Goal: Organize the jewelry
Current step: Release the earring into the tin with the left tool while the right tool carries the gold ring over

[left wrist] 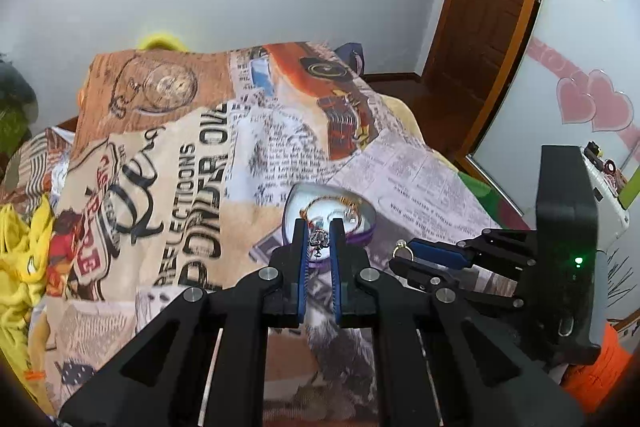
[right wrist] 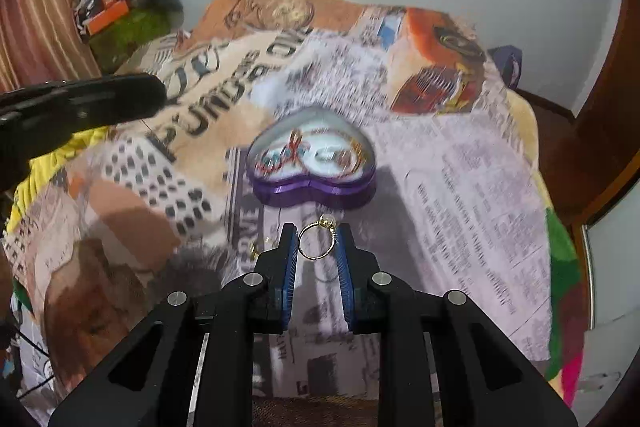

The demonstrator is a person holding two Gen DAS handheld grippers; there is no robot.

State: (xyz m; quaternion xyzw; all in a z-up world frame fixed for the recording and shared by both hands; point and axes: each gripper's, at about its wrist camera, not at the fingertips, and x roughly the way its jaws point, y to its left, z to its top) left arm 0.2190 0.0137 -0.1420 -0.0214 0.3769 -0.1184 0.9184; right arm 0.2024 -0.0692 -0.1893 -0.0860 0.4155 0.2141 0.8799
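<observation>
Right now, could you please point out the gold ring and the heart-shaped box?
gold ring [right wrist: 316,241]: right wrist view, on its band's lower arc.
heart-shaped box [right wrist: 316,191]: right wrist view, on its purple side wall.

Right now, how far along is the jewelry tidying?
Some pieces already lie in the purple heart-shaped box, a reddish tangle among them. In hand: the right gripper pinches a gold ring, and the left gripper pinches a small silver pendant; both are above the bedspread, not yet in the box. One small gold piece is left on the cloth.
</observation>
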